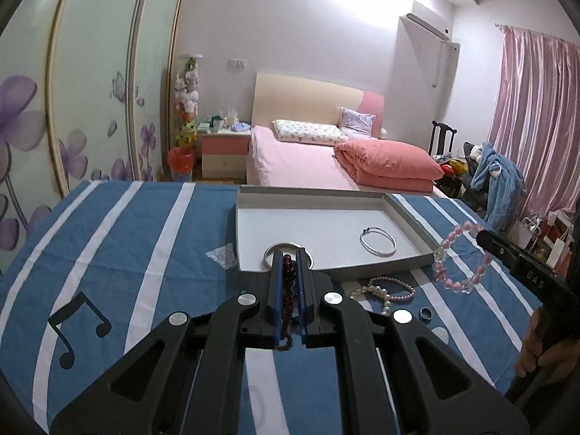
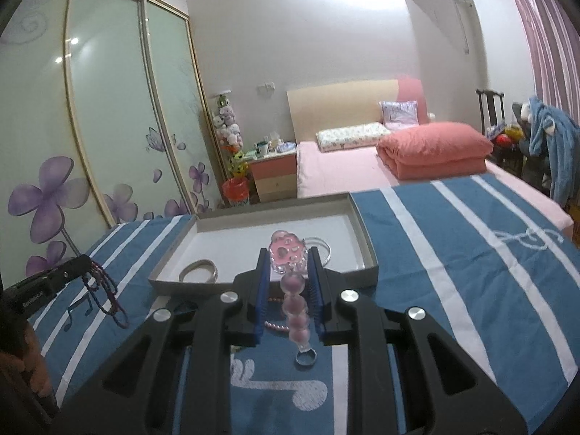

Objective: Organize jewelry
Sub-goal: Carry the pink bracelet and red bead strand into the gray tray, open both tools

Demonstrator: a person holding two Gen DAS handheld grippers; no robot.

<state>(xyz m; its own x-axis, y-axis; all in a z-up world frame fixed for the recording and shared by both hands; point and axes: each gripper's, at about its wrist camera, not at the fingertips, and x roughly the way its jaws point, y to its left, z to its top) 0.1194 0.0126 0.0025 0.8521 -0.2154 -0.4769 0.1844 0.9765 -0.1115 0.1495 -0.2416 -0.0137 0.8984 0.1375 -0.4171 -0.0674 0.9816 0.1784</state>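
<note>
Left claw point(image 1: 289, 266) clenched on a limp dark-red bead strand point(image 1: 288, 279), right claw point(image 2: 289, 268) grasping a pink bead bracelet point(image 2: 288, 253): light, floppy, slippery, best pinched across beads.

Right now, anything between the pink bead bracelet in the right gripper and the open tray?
Nothing visible. The pink bead bracelet hangs in the right gripper near the tray's right rim; inside lie only two bangles, with bare floor between.

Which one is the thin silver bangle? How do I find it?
Find the shallow grey tray on the blue striped cloth. The thin silver bangle lies flat inside it, on the right. Its neighbour, the wide silver bangle, is a much thicker band.
</note>
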